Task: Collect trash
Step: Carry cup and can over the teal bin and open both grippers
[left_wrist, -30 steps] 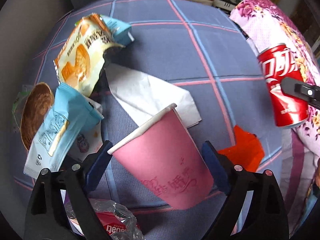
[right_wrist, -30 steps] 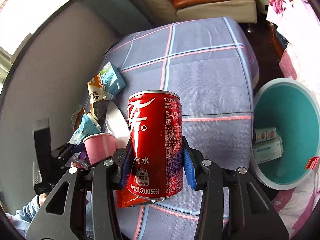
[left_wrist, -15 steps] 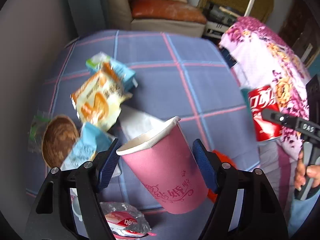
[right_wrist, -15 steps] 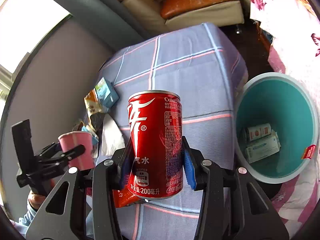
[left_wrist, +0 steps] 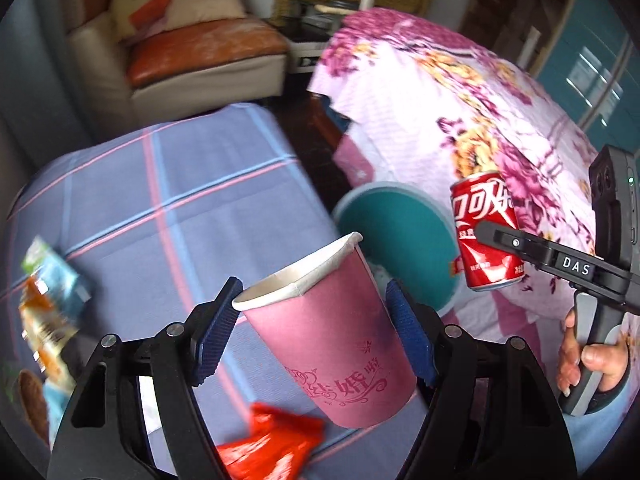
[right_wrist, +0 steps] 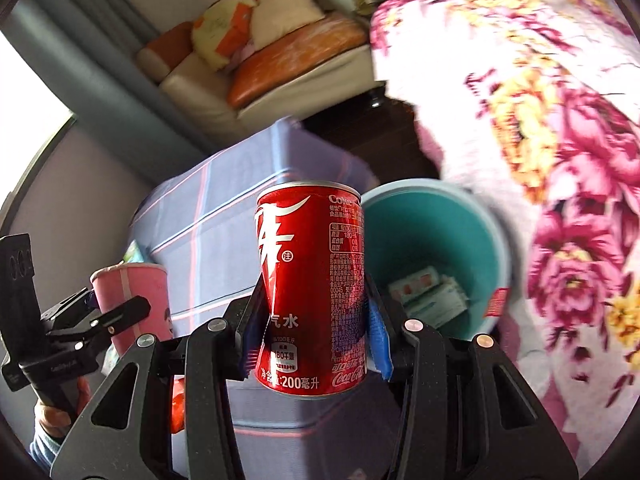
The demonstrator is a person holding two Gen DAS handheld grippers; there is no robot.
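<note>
Moved: both grippers have swung away from the litter on the checked cloth toward the bin – a second ago the cup sat low among wrappers with the left pads spread wider, and the bin lay off at the right edge.
Cup: the pink paper cup (left_wrist: 332, 336) is off the cloth, tilted, rim toward the upper left, clamped between the blue pads of the left gripper (left_wrist: 316, 328).
Can: the red soda can (right_wrist: 310, 284) stands upright in the right gripper (right_wrist: 312, 340), pads pressed on its lower sides.
Bin: the teal bin (right_wrist: 496, 236) sits on the floor between the checked cloth (left_wrist: 168, 200) and the flowered cover (left_wrist: 460, 92); small boxes (right_wrist: 428, 296) lie at its bottom.
Left behind: a red wrapper (left_wrist: 272, 444) just below the cup – more blurred packets (left_wrist: 48, 312) at the cloth's left edge.
Hand: fingers of the right hand (left_wrist: 592, 360) wrap the other gripper's handle.
</note>
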